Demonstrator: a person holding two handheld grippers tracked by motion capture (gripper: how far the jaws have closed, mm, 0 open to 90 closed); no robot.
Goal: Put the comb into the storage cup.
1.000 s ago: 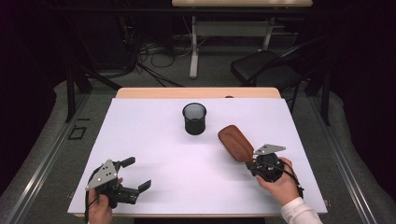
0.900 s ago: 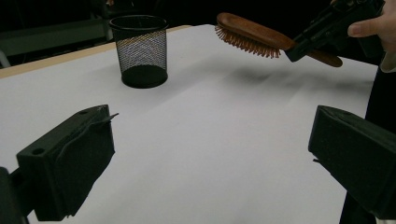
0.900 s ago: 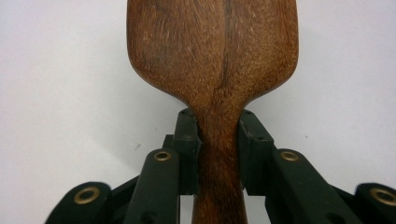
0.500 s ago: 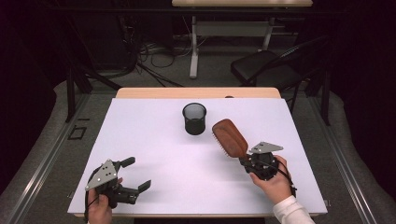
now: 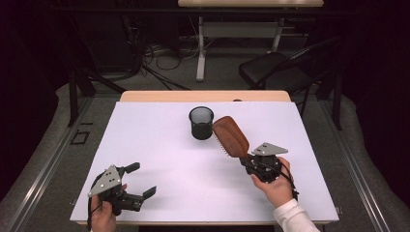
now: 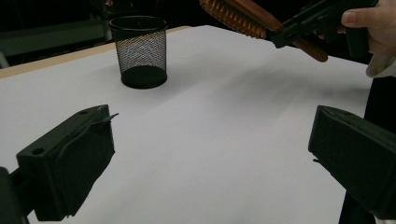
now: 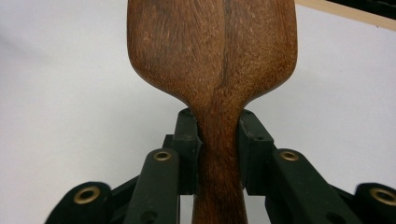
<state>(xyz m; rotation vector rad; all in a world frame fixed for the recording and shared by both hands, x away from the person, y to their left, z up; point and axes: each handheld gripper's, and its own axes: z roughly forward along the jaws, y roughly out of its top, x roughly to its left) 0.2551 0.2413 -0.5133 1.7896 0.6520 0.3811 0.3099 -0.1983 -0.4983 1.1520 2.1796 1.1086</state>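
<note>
My right claw is clenched on the neck of a brown wooden paddle hairbrush. A black wire-mesh cup stands just beyond its head. My left claw hangs released.

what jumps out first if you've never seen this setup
The wooden hairbrush held aloft over the white table, its handle clamped in the right gripper, draws the eye first. Just left of its head stands a black mesh cup. Near the front left edge, the left gripper hovers open.
</note>
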